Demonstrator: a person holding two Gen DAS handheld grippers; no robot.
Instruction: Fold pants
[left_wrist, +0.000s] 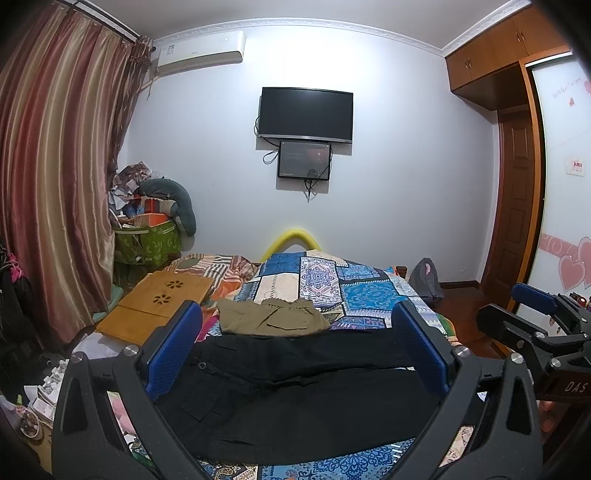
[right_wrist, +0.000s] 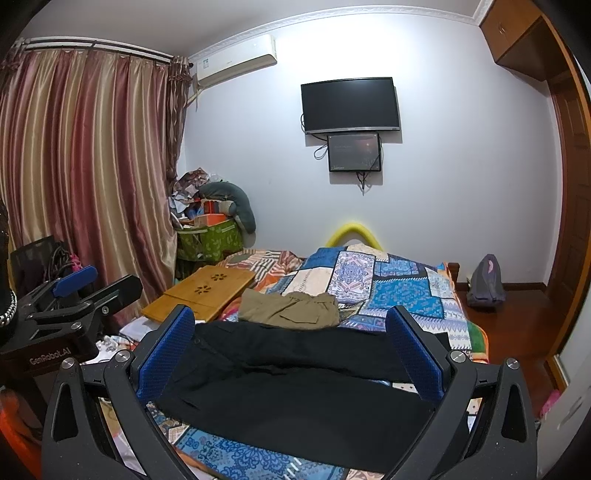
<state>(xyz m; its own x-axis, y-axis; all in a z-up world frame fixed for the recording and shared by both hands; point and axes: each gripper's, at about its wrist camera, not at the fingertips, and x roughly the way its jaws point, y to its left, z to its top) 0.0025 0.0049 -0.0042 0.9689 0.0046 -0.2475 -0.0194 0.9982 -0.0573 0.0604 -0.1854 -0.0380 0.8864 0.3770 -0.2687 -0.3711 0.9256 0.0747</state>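
2 pants on bed: black pants, khaki pants; both grippers open.

Black pants between gripper fingers

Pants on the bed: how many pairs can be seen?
2. The black pants lie spread across the near part of the bed; the khaki pants lie folded just behind them. Others may be hidden in the clutter.
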